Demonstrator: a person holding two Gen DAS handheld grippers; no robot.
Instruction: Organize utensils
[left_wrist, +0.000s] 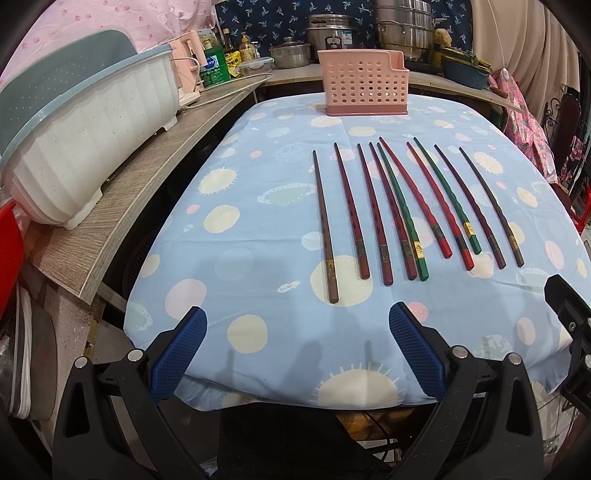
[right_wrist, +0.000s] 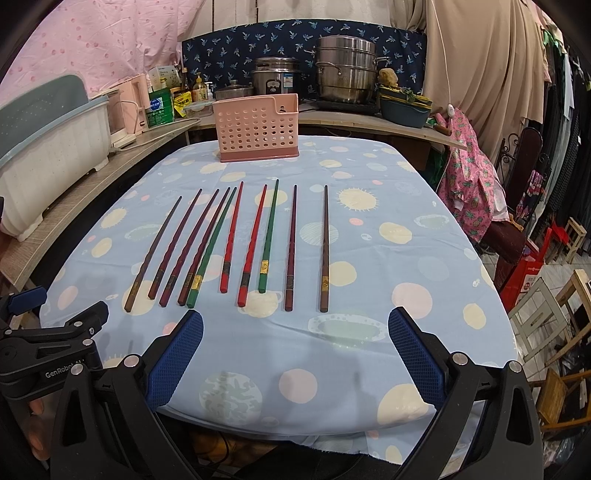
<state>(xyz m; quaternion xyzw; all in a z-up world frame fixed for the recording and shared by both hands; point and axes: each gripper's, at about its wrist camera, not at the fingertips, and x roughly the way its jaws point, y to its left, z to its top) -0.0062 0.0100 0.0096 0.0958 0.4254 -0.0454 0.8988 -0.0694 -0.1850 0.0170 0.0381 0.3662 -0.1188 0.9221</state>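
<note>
Left gripper (left_wrist: 297, 345) wide apart, holding nothing, low in frame. Right gripper (right_wrist: 295, 347) same. Ten chopsticks (left_wrist: 399, 210) lie in row, middle of frame, on blue cloth (left_wrist: 258, 221): six dark, two red, two green. Pink holder (left_wrist: 364, 83) up top looks empty. Nothing sorted yet; all ten left.

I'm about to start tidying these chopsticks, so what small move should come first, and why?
Probably ease the open right gripper forward and down over the brown chopstick at the row's right end. Both grippers hold nothing, every chopstick still lies on the blue patterned cloth, and the pink perforated holder stands behind them.
</note>
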